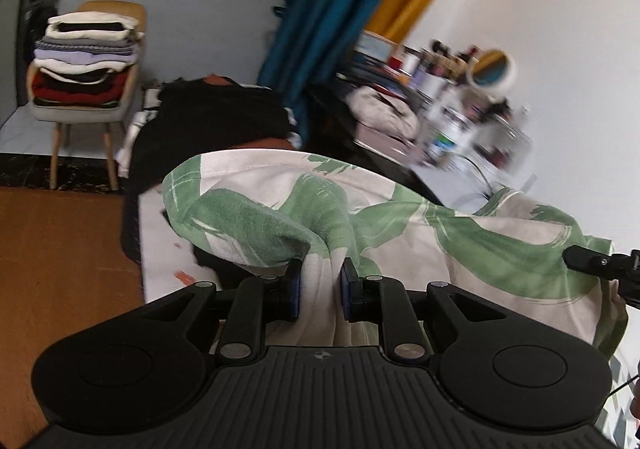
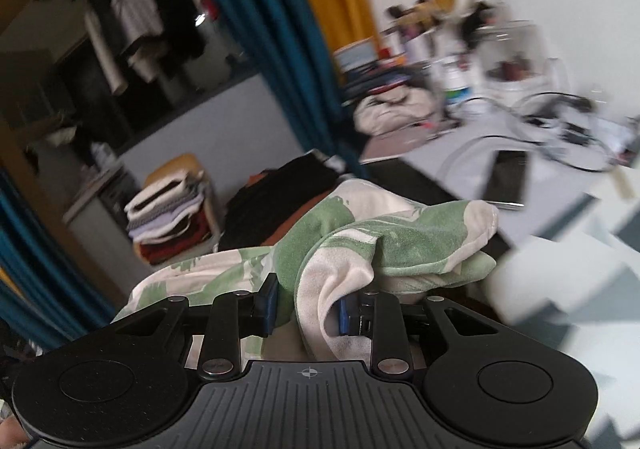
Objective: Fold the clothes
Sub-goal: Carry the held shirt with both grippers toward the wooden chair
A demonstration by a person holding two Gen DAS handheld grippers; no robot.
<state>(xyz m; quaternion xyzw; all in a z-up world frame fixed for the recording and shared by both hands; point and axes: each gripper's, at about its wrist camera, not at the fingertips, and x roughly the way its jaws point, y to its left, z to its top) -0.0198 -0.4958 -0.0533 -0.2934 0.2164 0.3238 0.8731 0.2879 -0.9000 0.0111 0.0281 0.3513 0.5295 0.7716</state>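
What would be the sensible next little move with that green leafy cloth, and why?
Probably draw the two grippers apart to stretch it flat. The left gripper and right gripper each pinch the green-and-white garment, which hangs bunched and wrinkled between them.

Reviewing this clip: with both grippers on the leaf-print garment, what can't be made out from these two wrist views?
- What kind of piece the leaf-print garment is: bunched in both views.
- The surface beneath it: covered by the fabric and the left gripper and right gripper.
- Items on the cluttered desk: motion-blurred in both views.
- The black clothes pile: too dark to count pieces.
- The person: out of frame.
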